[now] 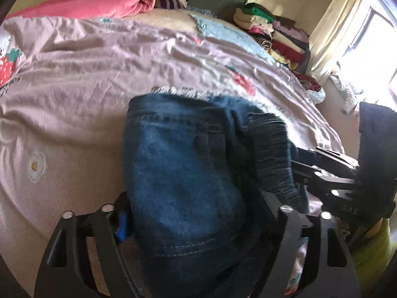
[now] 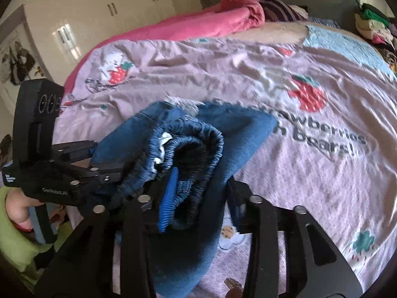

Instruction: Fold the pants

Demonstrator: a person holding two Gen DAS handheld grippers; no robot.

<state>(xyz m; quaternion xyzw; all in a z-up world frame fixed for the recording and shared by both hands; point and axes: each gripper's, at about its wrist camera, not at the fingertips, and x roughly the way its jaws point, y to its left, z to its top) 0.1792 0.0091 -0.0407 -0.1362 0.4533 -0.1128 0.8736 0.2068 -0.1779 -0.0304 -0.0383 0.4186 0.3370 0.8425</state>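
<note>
Denim of the folded blue jeans [image 1: 183, 173] lies bunched between both your grippers, the left gripper [image 1: 198, 213] and right gripper [image 2: 198, 206] each clamped on it above the lilac bedspread [image 2: 310, 173].

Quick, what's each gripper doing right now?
Left gripper: shut on the jeans.
Right gripper: shut on the jeans' waistband.

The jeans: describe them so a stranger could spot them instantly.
On the pink strawberry-print bedspread, at its near edge, both grippers hold one bundle. The blue denim jeans are the only denim here, with a gathered elastic waistband and frayed hems.
</note>
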